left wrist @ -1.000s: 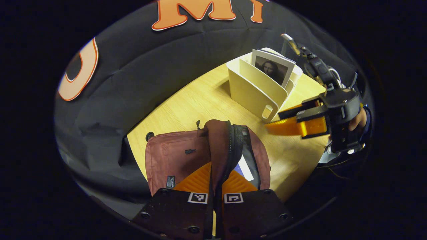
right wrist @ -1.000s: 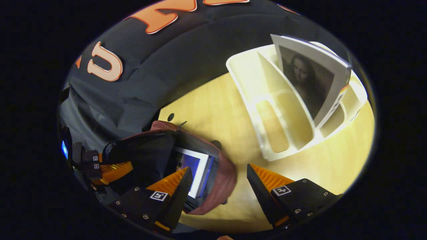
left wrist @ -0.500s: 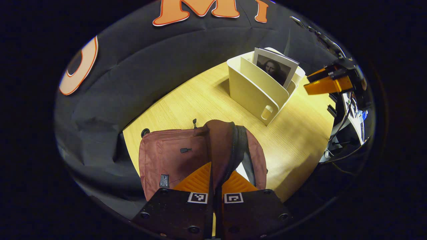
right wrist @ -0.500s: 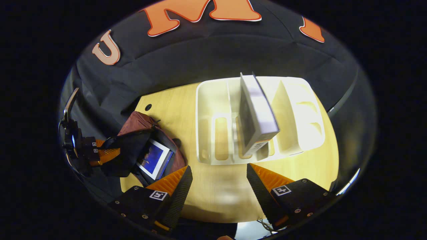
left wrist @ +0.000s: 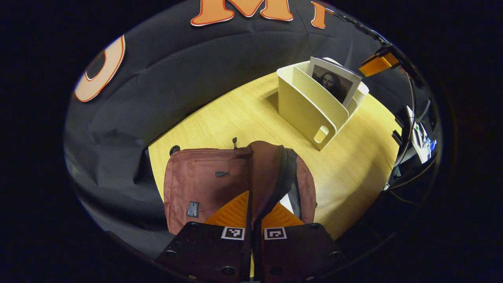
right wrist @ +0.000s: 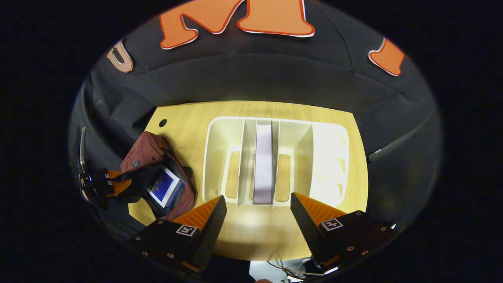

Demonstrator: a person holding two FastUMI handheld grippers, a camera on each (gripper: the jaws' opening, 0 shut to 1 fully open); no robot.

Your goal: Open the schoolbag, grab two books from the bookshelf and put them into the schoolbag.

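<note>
Schoolbag (left wrist: 204, 184) lies open on tabletop (left wrist: 243, 118); left gripper (left wrist: 251, 214) has its jaws clenched on the bag's flap, holding the mouth wide. One book (right wrist: 163, 186) already inside, so approx. half done. 2nd book (right wrist: 263, 161) stands upright in middle slot of bookshelf (right wrist: 330, 157). Right gripper (right wrist: 257, 210) hovers above it, jaws spread, empty. Left: grab, lift, drop into bag.

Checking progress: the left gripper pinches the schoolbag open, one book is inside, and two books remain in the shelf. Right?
One book remains in the shelf, not two; the right gripper view shows it. The left gripper does pinch the schoolbag, another book inside.
</note>
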